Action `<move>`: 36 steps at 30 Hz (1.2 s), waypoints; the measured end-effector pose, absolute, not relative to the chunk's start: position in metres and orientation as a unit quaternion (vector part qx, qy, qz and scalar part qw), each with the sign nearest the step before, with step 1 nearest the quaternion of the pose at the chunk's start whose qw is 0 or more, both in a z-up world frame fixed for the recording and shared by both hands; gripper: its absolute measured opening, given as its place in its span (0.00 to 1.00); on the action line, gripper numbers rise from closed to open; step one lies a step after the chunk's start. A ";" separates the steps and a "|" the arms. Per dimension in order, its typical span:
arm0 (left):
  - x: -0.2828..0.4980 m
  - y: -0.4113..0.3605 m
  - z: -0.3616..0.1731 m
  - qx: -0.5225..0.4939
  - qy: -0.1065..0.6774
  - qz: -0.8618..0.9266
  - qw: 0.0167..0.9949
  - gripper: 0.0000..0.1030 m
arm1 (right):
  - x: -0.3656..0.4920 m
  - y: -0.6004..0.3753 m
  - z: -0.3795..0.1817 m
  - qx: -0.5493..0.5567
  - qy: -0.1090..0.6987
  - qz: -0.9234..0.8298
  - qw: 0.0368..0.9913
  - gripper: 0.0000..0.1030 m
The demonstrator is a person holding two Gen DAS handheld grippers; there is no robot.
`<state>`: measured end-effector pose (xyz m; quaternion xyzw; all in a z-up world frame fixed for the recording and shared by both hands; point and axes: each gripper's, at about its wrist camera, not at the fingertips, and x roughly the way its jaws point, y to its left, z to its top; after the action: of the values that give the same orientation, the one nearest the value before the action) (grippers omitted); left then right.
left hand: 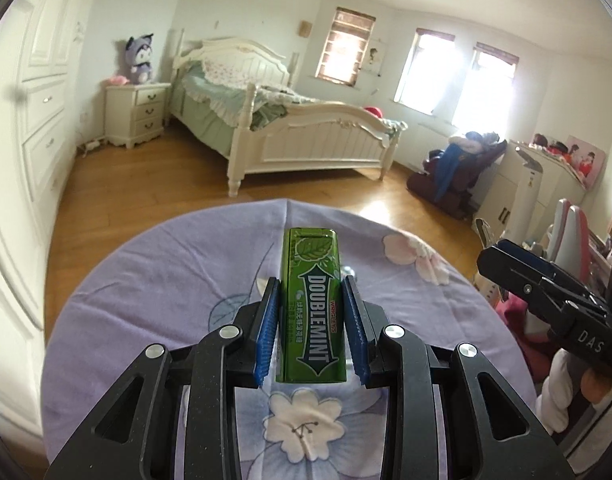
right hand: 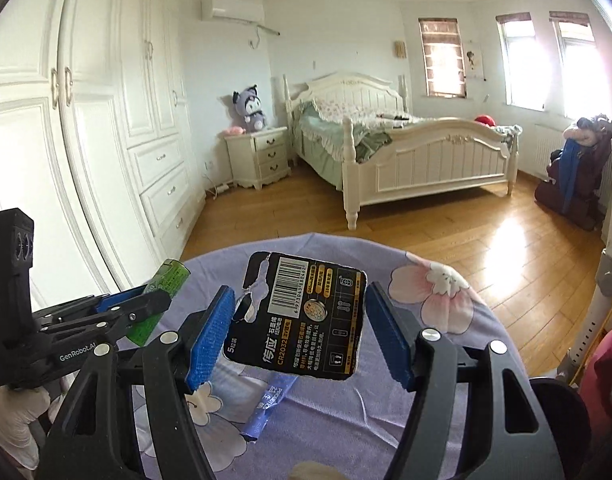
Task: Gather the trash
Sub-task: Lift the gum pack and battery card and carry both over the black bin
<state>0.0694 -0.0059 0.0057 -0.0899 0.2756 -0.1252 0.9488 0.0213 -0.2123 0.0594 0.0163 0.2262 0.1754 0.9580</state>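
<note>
My left gripper (left hand: 310,312) is shut on a green Doublemint gum box (left hand: 312,308) and holds it above the round table with the purple floral cloth (left hand: 145,300). In the right wrist view the left gripper (right hand: 145,300) shows at the left with the green box (right hand: 165,284). My right gripper (right hand: 301,332) holds a black battery card (right hand: 301,320) between its blue pads (right hand: 209,336), above the cloth (right hand: 446,380). The card touches the left pad; the right pad looks slightly apart from it. A blue wrapper (right hand: 267,408) lies on the cloth under the card.
The right gripper (left hand: 554,296) shows at the right edge of the left wrist view. Beyond the table are wooden floor (right hand: 265,216), a white bed (right hand: 406,148), a nightstand (right hand: 259,156) and a wardrobe (right hand: 85,140). A chair with clothes (left hand: 458,172) stands at the right.
</note>
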 end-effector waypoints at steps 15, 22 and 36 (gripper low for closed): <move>0.037 -0.138 0.056 -0.045 0.235 -0.210 0.948 0.31 | -0.058 -0.339 0.090 0.025 0.110 0.037 0.993 0.65; 0.033 -0.211 0.050 -0.034 0.237 -0.270 0.933 0.31 | -0.081 -0.391 0.071 0.038 0.118 -0.025 0.992 0.65; 0.039 -0.301 0.016 -0.018 0.277 -0.345 0.897 0.31 | -0.095 -0.444 0.023 0.062 0.164 -0.084 0.981 0.65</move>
<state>0.0389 -0.3015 0.0158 -0.0181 0.2769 -0.3453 0.8965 -0.0949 -0.4438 0.0234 0.0619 0.1639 -0.0841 0.9809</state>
